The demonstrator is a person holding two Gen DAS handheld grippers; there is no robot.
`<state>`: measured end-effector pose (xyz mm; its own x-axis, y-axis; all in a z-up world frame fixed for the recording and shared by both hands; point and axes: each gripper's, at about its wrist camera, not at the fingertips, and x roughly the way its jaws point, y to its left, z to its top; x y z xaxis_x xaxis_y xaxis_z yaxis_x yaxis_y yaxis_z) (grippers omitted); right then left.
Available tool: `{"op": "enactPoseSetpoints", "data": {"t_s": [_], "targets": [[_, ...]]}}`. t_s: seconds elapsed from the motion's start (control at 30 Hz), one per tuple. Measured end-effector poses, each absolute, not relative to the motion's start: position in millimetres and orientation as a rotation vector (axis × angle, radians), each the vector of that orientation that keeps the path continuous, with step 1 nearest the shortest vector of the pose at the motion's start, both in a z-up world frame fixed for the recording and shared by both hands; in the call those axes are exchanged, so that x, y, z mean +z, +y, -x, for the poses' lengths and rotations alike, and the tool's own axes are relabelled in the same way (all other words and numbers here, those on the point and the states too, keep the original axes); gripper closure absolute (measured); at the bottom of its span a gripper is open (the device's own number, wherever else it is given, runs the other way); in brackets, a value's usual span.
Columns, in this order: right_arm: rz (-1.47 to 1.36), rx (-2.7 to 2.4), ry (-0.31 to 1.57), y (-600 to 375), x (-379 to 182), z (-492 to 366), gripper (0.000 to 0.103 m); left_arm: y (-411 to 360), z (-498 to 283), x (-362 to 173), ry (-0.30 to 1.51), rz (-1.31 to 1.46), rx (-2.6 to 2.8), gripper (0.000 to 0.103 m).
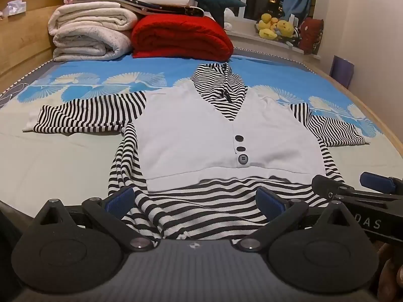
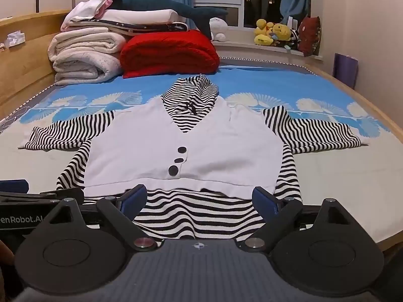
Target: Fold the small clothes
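A: Our left gripper (image 1: 195, 201) has its jaws spread wide, nothing between them. The blue pads (image 1: 120, 199) straddle the near hem of the striped top (image 1: 201, 136); we cannot tell whether they touch the cloth.

B: Same for our right gripper (image 2: 199, 200): jaws wide, nothing held, over the hem's right half. Its fingers also show at the right edge of the left wrist view, just beside the left gripper.

A: Garment position: flat, front up, mid-bed, hood toward the far side, both sleeves stretched out left and right. White vest panel (image 2: 186, 156) with three dark buttons on top.

B: Edges. Near hem rumpled at its left corner. Bare sheet (image 1: 63, 161) lies open on the left of the body and on the right below the sleeve.

A: Far limits: folded white blankets (image 1: 88, 35) and a red blanket (image 1: 181, 37) stacked at the far left, well apart from the hood. Wooden bed rim (image 2: 372, 105) curves along the right.

B: Pose: both grippers low, level, pointing far along the garment, side by side.
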<state>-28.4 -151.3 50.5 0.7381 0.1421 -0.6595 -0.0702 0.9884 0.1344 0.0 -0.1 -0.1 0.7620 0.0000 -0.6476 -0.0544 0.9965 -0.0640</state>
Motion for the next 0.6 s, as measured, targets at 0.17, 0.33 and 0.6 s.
{"op": "enactPoseSetpoints", "data": {"t_s": [0.17,0.33,0.6], "targets": [[-0.095,0.114,0.726,-151.1,51.0,28.1,0.012,-0.7,0.2,-1.2,0.702,0.079,0.029,0.001],[-0.091,0.111,0.719,-151.1,50.9,28.4,0.012,-0.9,0.2,-0.9,0.702,0.078,0.029,0.001],[-0.087,0.110,0.715,-150.9,51.1,28.3,0.012,-0.3,0.1,-0.5,0.703,0.080,0.029,0.001]]}}
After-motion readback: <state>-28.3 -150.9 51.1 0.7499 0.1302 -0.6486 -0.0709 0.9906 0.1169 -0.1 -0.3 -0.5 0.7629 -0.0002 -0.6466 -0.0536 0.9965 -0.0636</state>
